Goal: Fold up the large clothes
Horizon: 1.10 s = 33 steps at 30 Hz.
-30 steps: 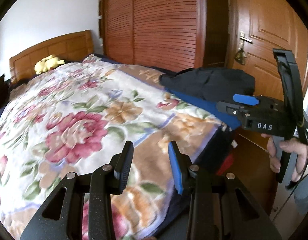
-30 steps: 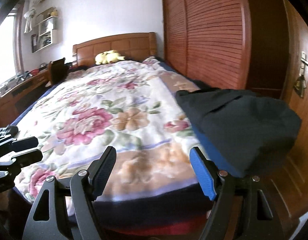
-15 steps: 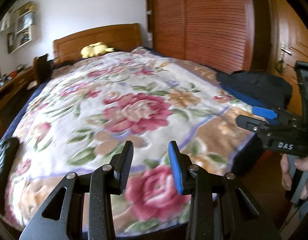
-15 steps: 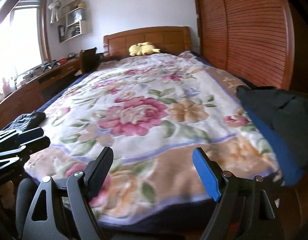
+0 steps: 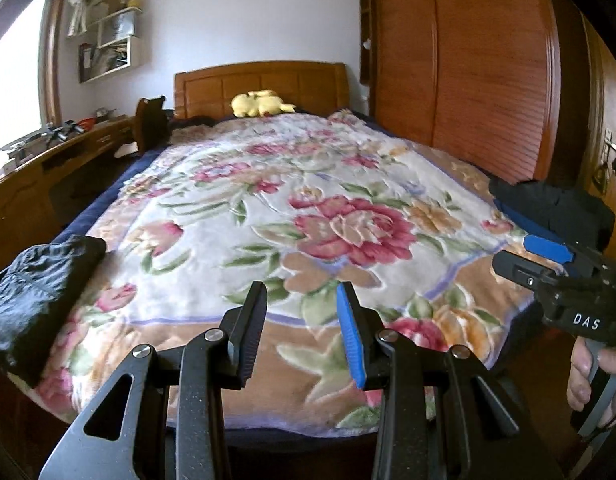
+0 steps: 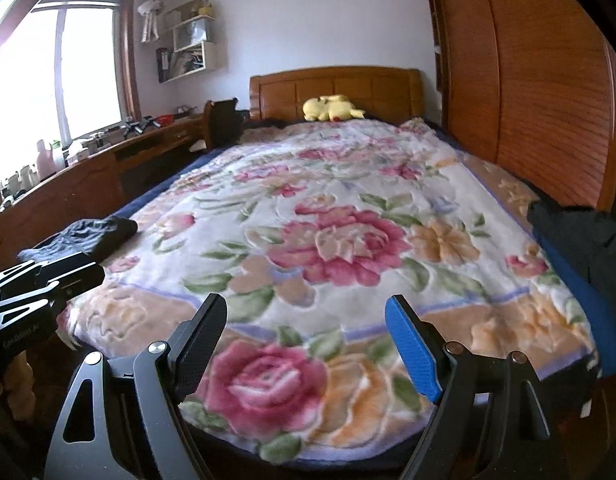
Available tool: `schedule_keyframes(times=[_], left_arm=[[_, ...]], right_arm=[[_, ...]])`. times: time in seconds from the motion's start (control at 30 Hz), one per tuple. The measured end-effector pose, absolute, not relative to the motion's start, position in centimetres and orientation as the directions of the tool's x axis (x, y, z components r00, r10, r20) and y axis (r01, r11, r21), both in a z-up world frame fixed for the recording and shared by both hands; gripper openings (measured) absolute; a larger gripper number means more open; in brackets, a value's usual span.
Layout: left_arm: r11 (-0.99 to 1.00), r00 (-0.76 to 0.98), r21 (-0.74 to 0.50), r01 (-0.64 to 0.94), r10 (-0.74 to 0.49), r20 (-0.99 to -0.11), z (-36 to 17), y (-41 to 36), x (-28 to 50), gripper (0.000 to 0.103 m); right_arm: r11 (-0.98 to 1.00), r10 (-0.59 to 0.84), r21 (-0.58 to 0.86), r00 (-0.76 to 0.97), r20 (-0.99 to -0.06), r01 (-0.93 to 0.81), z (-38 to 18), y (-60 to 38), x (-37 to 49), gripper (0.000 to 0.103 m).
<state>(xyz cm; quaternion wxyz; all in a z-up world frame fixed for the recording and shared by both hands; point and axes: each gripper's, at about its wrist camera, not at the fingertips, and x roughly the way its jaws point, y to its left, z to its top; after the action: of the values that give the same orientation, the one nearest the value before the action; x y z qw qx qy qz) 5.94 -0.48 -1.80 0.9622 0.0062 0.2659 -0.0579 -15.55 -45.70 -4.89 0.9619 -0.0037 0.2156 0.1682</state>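
Claws have both swung left off the dark jacket (image 6: 580, 248) at the bed's (image 5: 308, 208) right edge — nothing held. Left claw (image 5: 301, 332) part-spread, right claw (image 6: 308, 348) wide, both empty. Likely a fresh pick: the crumpled black garment (image 5: 35, 280) lies left, clearest in the left view.

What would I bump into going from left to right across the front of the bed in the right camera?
left gripper → black folded garment → floral blanket → dark blue-and-black garment
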Motion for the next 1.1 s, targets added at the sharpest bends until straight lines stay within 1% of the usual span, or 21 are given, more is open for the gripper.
schedule_keyframes(times=[0.17,0.3,0.53,0.7,1.1], left_arm=[[0.997,0.887,-0.010,0.079,-0.075,-0.455,0.0,0.7,4.7,0.037],[0.996,0.903,-0.030,0.080,-0.085,-0.421,1.2,1.1,3.8,0.037],[0.996,0.921,-0.045,0.080,-0.091,-0.380,2.6,1.4,2.6,0.037],[0.996,0.922,-0.047,0.074,-0.087,-0.376,2.8,1.5,2.3,0.037],[0.997,0.923,-0.035,0.069,-0.077,-0.376,2.8,1.4,2.2,0.037]], right_arm=[[0.940,0.331,0.040,0.876,-0.352,-0.339,-3.7,-45.4,-16.1,0.083],[0.939,0.337,0.044,0.890,-0.308,-0.340,-3.0,-45.8,-16.8,0.083],[0.942,0.334,0.053,0.909,-0.249,-0.331,-3.9,-45.8,-18.4,0.083],[0.945,0.326,0.046,0.915,-0.239,-0.325,-4.9,-45.2,-18.6,0.083],[0.945,0.324,0.054,0.914,-0.244,-0.321,-4.9,-44.8,-18.6,0.083]])
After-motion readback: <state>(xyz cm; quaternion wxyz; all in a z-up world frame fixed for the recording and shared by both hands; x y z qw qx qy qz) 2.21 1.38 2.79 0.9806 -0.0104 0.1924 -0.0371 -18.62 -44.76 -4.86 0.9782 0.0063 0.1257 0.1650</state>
